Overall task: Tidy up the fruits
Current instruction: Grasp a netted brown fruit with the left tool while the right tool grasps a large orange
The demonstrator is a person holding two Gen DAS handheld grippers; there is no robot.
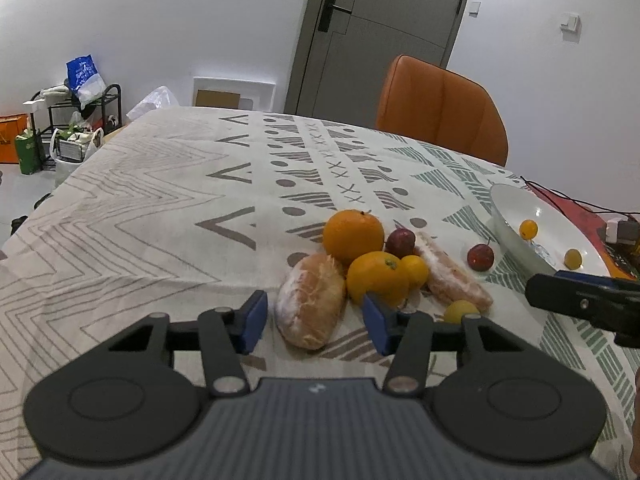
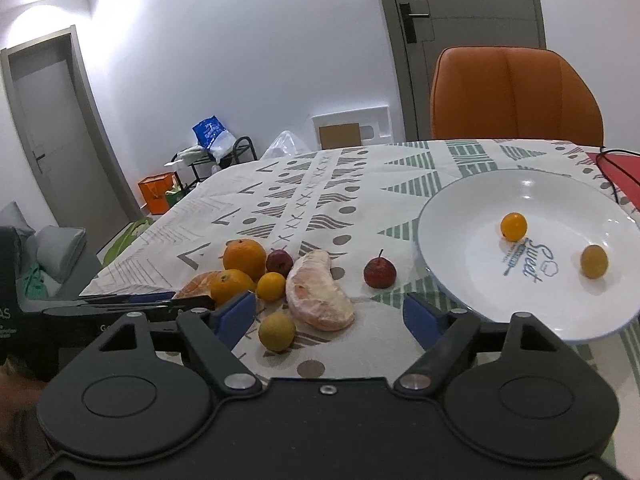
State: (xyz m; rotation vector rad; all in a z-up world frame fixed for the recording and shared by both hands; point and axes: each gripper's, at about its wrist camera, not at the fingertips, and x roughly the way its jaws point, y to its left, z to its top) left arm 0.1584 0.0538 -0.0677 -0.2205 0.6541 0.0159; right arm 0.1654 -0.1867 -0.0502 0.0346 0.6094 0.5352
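Observation:
A heap of fruit lies on the patterned tablecloth: a large orange, a smaller orange, a small yellow citrus, two peeled pomelo segments, two small red fruits and a yellow-green fruit. A white plate at the right holds two small yellow fruits. My left gripper is open and empty, its jaws either side of a pomelo segment. My right gripper is open and empty, just before the fruit.
An orange chair stands at the table's far side. A red mat with black cables lies beyond the plate. A rack with bags stands on the floor at the left.

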